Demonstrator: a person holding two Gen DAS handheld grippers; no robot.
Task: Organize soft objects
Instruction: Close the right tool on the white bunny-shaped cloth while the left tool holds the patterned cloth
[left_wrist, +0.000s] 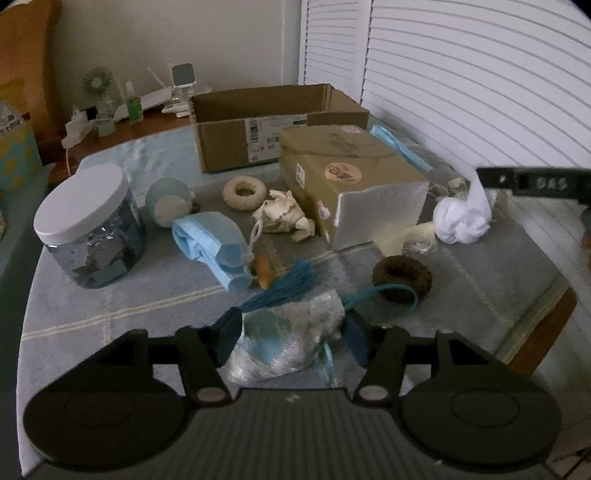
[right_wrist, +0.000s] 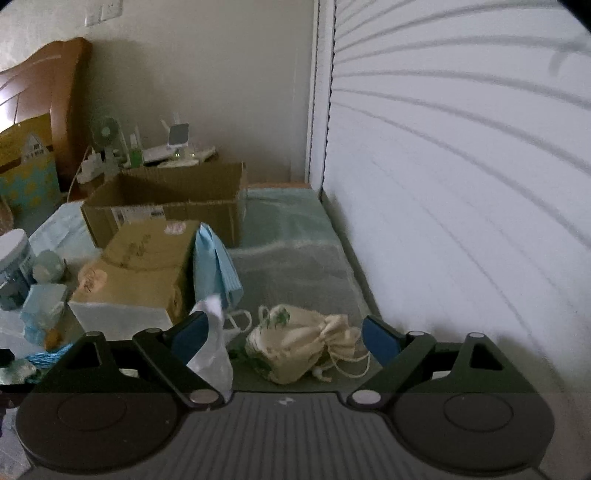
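Observation:
My left gripper (left_wrist: 291, 328) hovers low over the blue cloth-covered table, its fingers on either side of a crumpled clear plastic bag (left_wrist: 295, 332) with blue scraps; the pads stand slightly off it. My right gripper (right_wrist: 282, 328) is wide open above a cream drawstring pouch (right_wrist: 306, 343) lying on the table. A strip of white cloth (right_wrist: 212, 354) hangs over its left finger. In the left wrist view that strip runs down to a white cloth ball (left_wrist: 461, 221). Blue face masks (left_wrist: 210, 240), a cream ring (left_wrist: 243, 192) and a brown ring (left_wrist: 402, 277) lie around.
An open cardboard box (left_wrist: 266, 110) stands at the back, a closed brown box (left_wrist: 347, 158) in front of it with a white sheet (left_wrist: 380, 210) leaning on it. A white-lidded jar (left_wrist: 88, 221) is at left. A slatted white door (right_wrist: 461, 184) bounds the right side.

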